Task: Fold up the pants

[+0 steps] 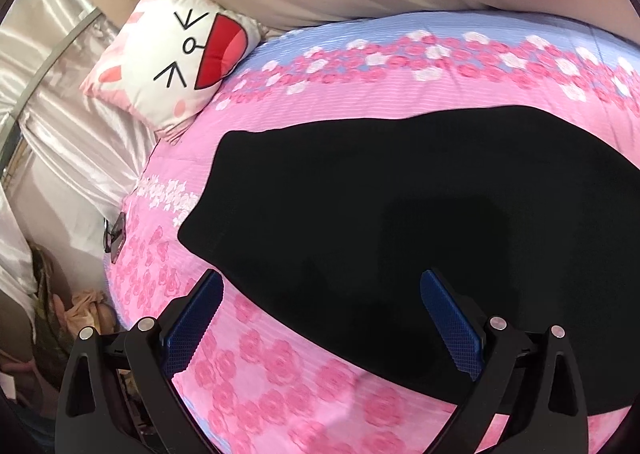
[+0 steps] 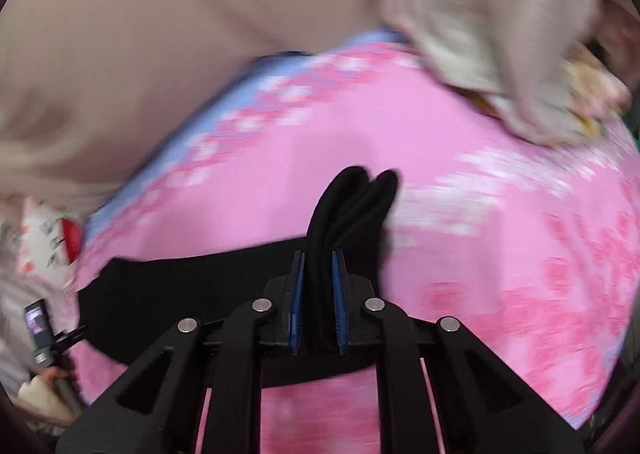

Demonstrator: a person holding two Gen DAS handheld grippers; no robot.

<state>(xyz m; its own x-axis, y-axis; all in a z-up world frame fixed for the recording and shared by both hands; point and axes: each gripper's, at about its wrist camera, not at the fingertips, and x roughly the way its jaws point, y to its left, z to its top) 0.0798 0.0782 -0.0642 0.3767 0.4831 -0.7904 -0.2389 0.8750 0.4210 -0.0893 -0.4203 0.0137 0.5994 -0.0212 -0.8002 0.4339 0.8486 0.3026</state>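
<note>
The black pants [image 1: 420, 205] lie flat on the pink flowered bedspread [image 1: 280, 382] in the left wrist view. My left gripper [image 1: 322, 286] is open and empty, hovering above the pants' near edge, with its blue pads [image 1: 452, 326] wide apart. In the right wrist view my right gripper [image 2: 319, 254] is shut on a bunched edge of the black pants [image 2: 352, 205]. The cloth sticks up between the blue pads [image 2: 298, 294], and the rest of the pants [image 2: 180, 286] trails to the left over the bedspread [image 2: 480, 157].
A white cartoon-face pillow [image 1: 176, 53] lies at the bed's far left corner. A small black device [image 1: 116, 234] sits at the bed's left edge. Beige cloth [image 2: 500, 33] lies at the far right. Shiny curtains [image 1: 60, 93] hang to the left. The right wrist view is motion-blurred.
</note>
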